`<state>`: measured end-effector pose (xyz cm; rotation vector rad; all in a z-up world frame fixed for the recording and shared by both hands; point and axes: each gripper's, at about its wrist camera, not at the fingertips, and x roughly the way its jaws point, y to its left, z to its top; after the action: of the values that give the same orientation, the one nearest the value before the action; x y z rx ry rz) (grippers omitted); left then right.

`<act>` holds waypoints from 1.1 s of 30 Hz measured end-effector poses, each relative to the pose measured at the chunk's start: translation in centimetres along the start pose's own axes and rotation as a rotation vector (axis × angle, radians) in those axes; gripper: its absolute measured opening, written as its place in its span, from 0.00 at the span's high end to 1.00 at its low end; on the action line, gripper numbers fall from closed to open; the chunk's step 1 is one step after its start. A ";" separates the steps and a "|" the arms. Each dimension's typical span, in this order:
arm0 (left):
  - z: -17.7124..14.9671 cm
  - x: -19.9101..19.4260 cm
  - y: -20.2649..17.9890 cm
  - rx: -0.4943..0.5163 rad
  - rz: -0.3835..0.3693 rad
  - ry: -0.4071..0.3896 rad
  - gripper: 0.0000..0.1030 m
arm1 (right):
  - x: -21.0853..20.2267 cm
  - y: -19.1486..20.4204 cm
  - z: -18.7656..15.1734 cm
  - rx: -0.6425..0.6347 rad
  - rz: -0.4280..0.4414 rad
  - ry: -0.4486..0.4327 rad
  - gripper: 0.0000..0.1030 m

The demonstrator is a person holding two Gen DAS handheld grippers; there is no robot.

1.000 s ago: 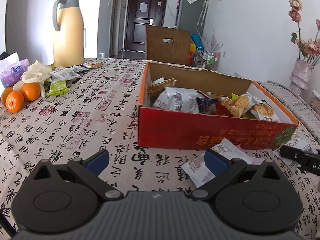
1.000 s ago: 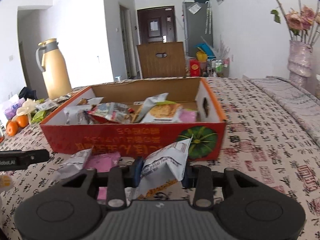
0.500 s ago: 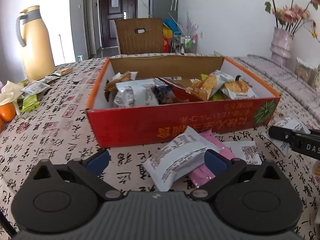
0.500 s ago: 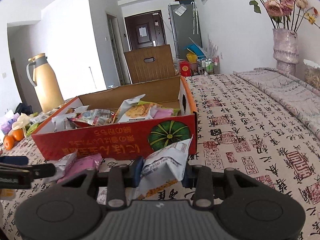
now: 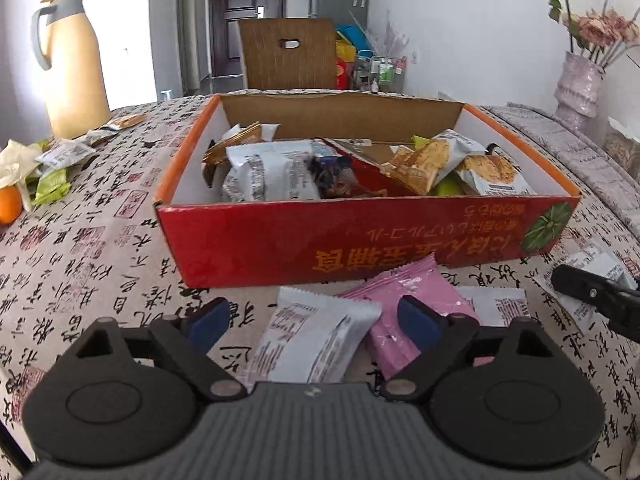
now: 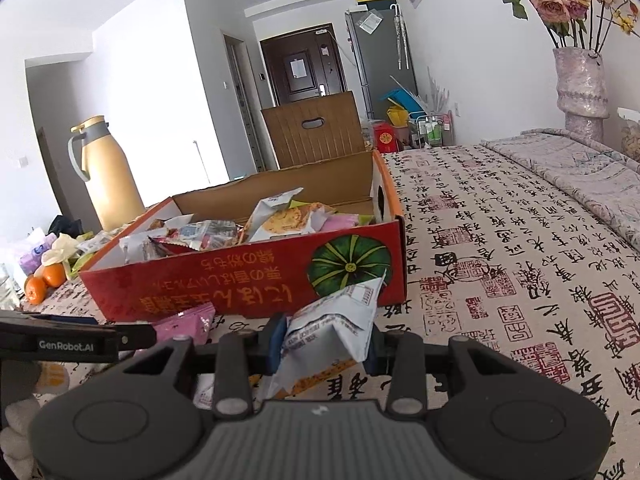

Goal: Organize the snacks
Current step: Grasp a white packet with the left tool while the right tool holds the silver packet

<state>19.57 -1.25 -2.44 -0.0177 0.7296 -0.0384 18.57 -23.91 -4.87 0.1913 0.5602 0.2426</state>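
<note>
Right claw [image 6: 326, 344] grips one white packet [image 6: 332, 328]; left claw [image 5: 316, 320], closing, straddles one white pouch [image 5: 316, 340].

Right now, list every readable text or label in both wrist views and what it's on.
"GenRobot.AI": white print on the left gripper's finger.
Red snack box front: yellow characters, upside down, unreadable.
Tablecloth: calligraphy and red seals, not legible.
White snack packet: print too small.

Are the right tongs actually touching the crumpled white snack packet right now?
Touching. In the right wrist view the right tongs are shut on the crumpled white snack packet, with both blue pads pressed against its sides, in front of the red cardboard box.
</note>
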 end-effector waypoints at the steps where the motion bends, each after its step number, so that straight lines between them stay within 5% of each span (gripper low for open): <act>1: 0.0 0.0 0.2 -0.008 -0.001 0.001 0.16 | 0.0 0.0 0.0 -0.001 0.000 0.000 0.64; 3: 0.0 -0.2 0.5 -0.022 -0.002 0.006 0.24 | 0.0 0.1 0.0 -0.004 -0.001 0.000 0.64; 13: -1.5 -1.3 0.5 0.064 0.047 0.034 0.21 | 0.2 0.2 -0.1 -0.009 -0.009 0.004 0.64; 16: -2.0 -0.9 0.5 0.071 0.049 0.047 0.29 | 0.2 0.2 -0.1 -0.011 -0.011 0.003 0.64; 18: -2.0 -1.0 0.5 0.065 0.031 0.044 0.48 | 0.2 0.2 -0.1 -0.014 -0.012 0.002 0.64; 22: -2.1 -1.2 0.3 0.059 0.017 0.033 0.59 | 0.2 0.4 -0.2 -0.027 -0.013 -0.001 0.64; 33: -1.5 -4.7 0.5 0.019 0.023 -0.071 0.60 | -1.2 1.2 0.0 -0.056 -0.010 -0.041 0.64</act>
<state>15.10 -0.56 -0.50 0.0078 0.6585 -0.0230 17.40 -23.14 -3.98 0.1390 0.5131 0.2438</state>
